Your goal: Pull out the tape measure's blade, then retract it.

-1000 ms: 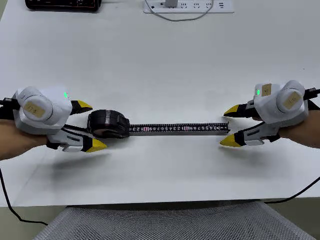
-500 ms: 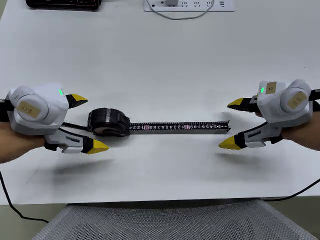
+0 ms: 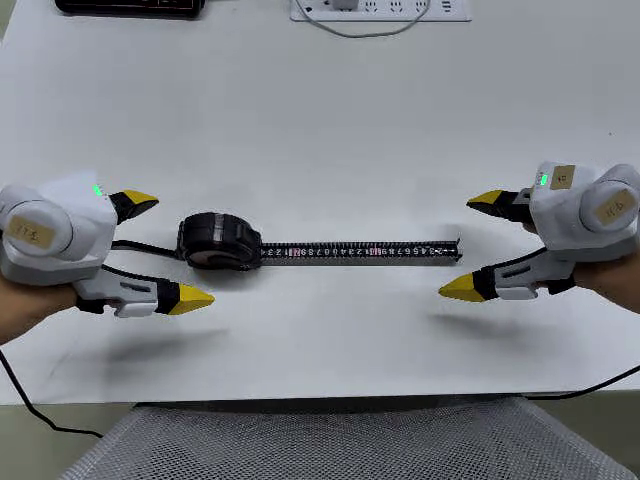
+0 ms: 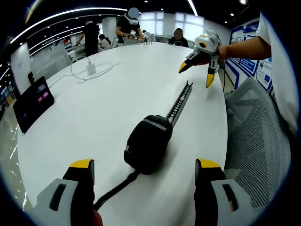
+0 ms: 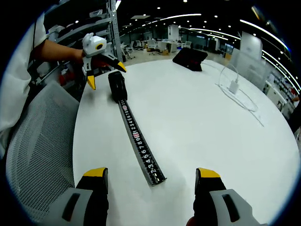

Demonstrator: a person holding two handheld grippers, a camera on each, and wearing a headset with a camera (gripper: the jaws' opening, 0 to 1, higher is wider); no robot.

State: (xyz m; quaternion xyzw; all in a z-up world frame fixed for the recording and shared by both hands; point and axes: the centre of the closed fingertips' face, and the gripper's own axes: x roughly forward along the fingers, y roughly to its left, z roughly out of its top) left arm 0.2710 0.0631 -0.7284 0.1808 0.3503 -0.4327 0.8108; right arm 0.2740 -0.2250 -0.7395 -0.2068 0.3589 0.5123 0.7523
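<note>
Left gripper (image 3: pixel 175 248): jaws stood apart, tape measure (image 3: pixel 218 241) just ahead, unheld.
Right gripper (image 3: pixel 461 247): jaws stood apart, blade (image 3: pixel 360 252) tip just ahead.
Risk: the loose case could skid if the blade snapped in.

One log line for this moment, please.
left tongs: open, not gripping case | right tongs: open, not gripping blade | blade: extended, flat on table

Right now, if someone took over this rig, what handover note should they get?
Left tool: open, empty, just short of the tape measure case.
Right tool: open, empty, at the free end of the blade, not gripping it.
Case and blade lie on the white table, blade extended flat towards the right tool.
Done: blade pulled out.
Left: retract the blade into the case.
</note>
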